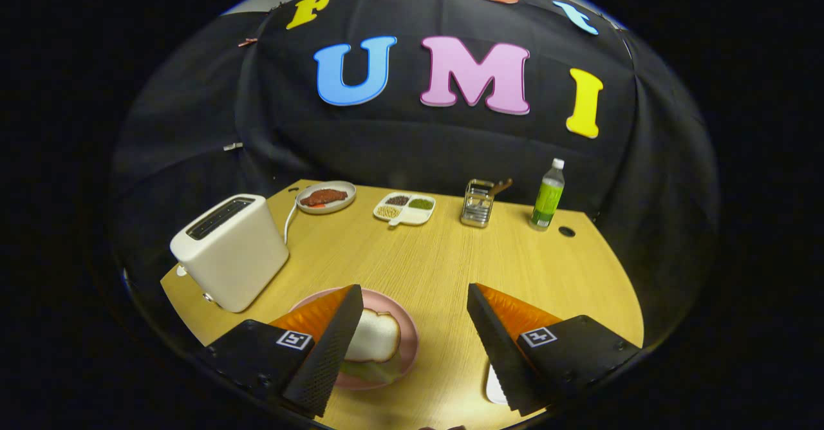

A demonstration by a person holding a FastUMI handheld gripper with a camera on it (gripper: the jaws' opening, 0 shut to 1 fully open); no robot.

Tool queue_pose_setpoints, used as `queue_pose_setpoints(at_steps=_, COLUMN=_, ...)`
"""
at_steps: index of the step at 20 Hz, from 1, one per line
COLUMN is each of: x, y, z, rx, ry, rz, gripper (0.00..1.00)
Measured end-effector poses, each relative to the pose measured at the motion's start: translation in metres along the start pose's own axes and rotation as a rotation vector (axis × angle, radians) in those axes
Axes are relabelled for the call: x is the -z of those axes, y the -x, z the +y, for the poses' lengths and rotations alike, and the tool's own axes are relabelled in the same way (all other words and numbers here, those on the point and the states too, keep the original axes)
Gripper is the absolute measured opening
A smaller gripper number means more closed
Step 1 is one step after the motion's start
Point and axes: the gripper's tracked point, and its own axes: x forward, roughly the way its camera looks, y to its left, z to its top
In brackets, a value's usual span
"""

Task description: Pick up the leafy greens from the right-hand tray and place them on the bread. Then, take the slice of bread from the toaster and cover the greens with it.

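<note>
The toaster (230, 250) stands at the table's (438, 262) left edge, well clear of the pink plate (412, 336), with its slots facing up. No bread can be seen rising out of them, so whether a slice waits inside cannot be told. Its cord runs back toward a small plate of red meat (326, 196), which sits by the far edge, apart from the working area.

Near the front, the pink plate lies just right of the toaster. On it rests a bread slice (376, 336), and a pale green leaf (376, 371) pokes out from under the slice's near edge. By this the greens look already placed and covered, so the task seems at or near its end, though the left finger hides part of the plate.

The tool (415, 346) hangs above the table with its fingers spread wide and nothing between them. The bread and plate lie beside and partly behind the left finger, not in the gap, which holds only bare tabletop.

Further back, a divided dish (405, 208) of grains and seeds, a metal rack (477, 203) and a green bottle (548, 197) line the far side, out of the way. A white rim (494, 388), perhaps the right-hand tray, peeks out beside the right finger; what it carries is hidden.
</note>
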Motion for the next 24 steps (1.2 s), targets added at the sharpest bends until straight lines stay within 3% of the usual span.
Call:
queue_pose_setpoints(at_steps=7, x=-0.069, y=0.078, z=-0.014, rx=0.022, ry=0.016, rz=-0.11, gripper=0.98)
queue_pose_setpoints(at_steps=15, x=-0.153, y=0.171, z=0.002, rx=0.052, ry=0.172, rz=-0.326, gripper=0.98)
queue_pose_setpoints(at_steps=24, x=-0.16, y=0.183, z=0.029, rx=0.033, ry=0.179, rz=-0.346, gripper=0.98)
